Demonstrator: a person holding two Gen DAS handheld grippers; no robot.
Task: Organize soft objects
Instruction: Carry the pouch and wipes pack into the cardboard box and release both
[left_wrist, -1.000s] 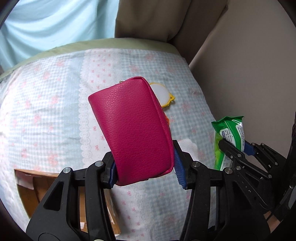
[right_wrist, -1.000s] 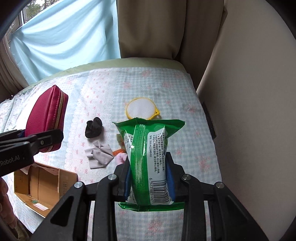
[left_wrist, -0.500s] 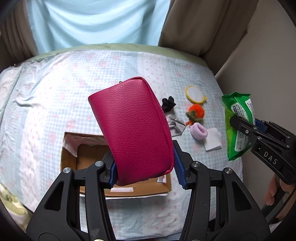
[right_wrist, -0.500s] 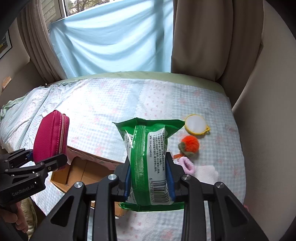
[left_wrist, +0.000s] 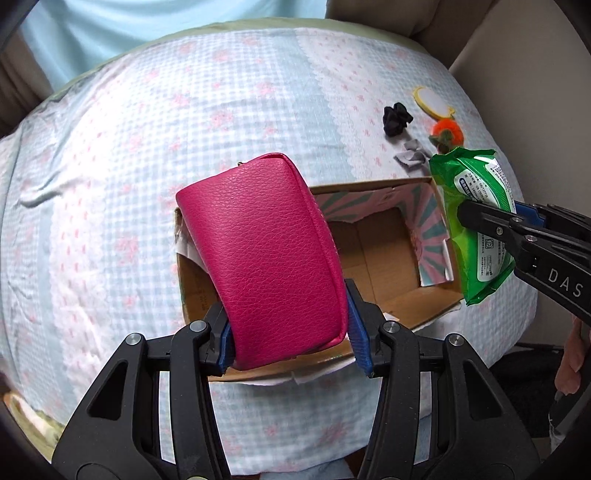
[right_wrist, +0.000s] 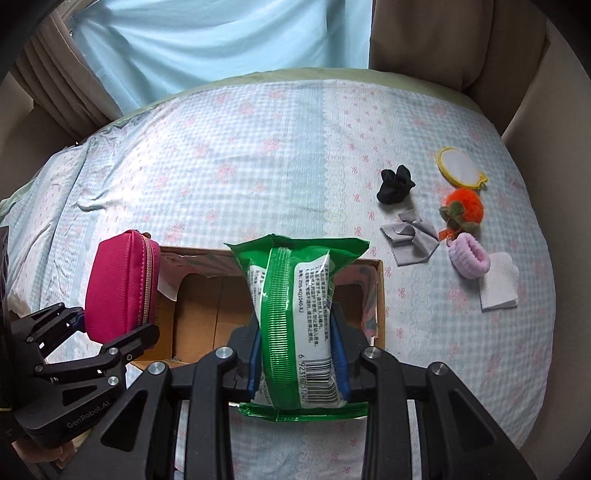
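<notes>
My left gripper (left_wrist: 290, 328) is shut on a magenta zip pouch (left_wrist: 262, 251) and holds it above the left end of an open cardboard box (left_wrist: 384, 254). The pouch also shows in the right wrist view (right_wrist: 122, 284). My right gripper (right_wrist: 299, 350) is shut on a green wet-wipes pack (right_wrist: 295, 317), held above the right part of the box (right_wrist: 199, 314). In the left wrist view the pack (left_wrist: 476, 221) hangs over the box's right edge.
The box lies on a bed with a checked floral sheet (right_wrist: 240, 147). To its right lie a black scrunchie (right_wrist: 395, 184), a grey cloth (right_wrist: 410, 240), an orange pompom (right_wrist: 463, 206), a lilac scrunchie (right_wrist: 467, 256), a white tissue (right_wrist: 498, 284) and a yellow-rimmed pad (right_wrist: 458, 168). A wall stands on the right.
Both grippers have moved back and over the cardboard box, each still holding its object. The box now lies directly under the pouch and the wipes pack.
</notes>
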